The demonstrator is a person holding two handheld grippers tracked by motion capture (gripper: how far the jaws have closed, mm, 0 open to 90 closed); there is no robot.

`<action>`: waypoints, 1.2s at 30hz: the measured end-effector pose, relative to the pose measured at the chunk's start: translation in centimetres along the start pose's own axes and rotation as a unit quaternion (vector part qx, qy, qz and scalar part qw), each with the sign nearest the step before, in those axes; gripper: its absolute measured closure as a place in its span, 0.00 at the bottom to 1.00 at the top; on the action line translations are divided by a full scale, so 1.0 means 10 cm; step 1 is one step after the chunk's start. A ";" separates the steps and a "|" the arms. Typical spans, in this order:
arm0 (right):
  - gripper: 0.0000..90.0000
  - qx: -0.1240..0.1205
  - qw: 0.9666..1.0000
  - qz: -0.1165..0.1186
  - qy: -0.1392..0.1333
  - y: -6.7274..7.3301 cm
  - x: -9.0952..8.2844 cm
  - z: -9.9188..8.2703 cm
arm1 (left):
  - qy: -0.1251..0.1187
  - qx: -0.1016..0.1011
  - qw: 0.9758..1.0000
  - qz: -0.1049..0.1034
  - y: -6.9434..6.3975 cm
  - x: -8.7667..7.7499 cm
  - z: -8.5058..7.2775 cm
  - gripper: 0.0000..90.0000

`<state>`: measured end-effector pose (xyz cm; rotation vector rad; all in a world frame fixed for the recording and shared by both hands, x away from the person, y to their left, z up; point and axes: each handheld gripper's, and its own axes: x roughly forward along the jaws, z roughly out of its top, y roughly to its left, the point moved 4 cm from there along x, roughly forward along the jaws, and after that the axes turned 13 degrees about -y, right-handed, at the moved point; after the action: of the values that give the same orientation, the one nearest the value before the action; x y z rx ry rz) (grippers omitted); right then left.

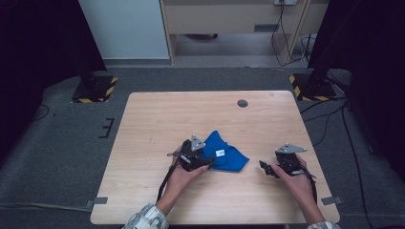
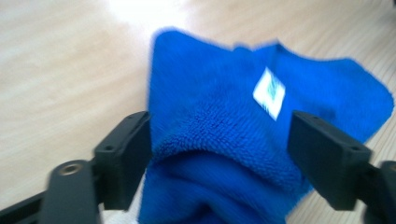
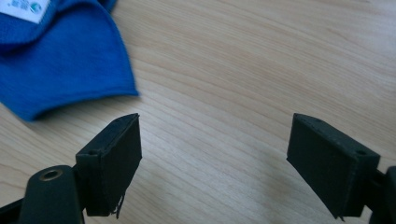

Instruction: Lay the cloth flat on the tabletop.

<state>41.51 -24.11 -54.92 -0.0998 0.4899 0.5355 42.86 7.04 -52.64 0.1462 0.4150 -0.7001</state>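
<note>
With our left gripper (image 2: 219, 163) gaping around the blue cloth (image 2: 243, 121) unclamped, and our right gripper (image 3: 215, 158) empty, closing risked pinching 2 layers.

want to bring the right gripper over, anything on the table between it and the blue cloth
Nothing: bare wood of the table lies between the right gripper and the blue cloth. The high view and the right gripper view both show that stretch, with the jaws open.

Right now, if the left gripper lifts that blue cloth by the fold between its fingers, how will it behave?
The blue cloth lies crumpled in soft folds, so it will probably droop and unfold rather than hold its shape. Its looped pile looks grippy, so the left gripper fingers are unlikely to slip. It looks light, and pushed, it would likely bunch up on the wooden table.
</note>
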 end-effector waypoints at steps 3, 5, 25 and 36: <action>0.21 0.002 1.000 0.007 -0.005 0.04 -0.01 0.03 | -0.019 0.000 1.000 -0.006 0.00 -0.08 0.09 0.19; 0.23 0.002 1.000 0.010 -0.009 0.08 -0.02 0.06 | -0.028 0.001 1.000 -0.009 0.00 -0.12 0.13 0.18; 0.71 -0.017 0.998 0.055 -0.036 0.40 0.05 0.19 | -0.004 0.031 0.998 -0.047 -0.18 -0.06 0.10 0.33; 0.53 0.001 0.998 0.059 -0.017 0.55 0.28 0.16 | 0.040 0.045 0.998 -0.029 -0.09 0.12 -0.12 0.40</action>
<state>41.51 -17.74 -54.68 -0.0607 0.4648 0.6508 42.69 5.92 -54.25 0.2483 0.4657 -0.7730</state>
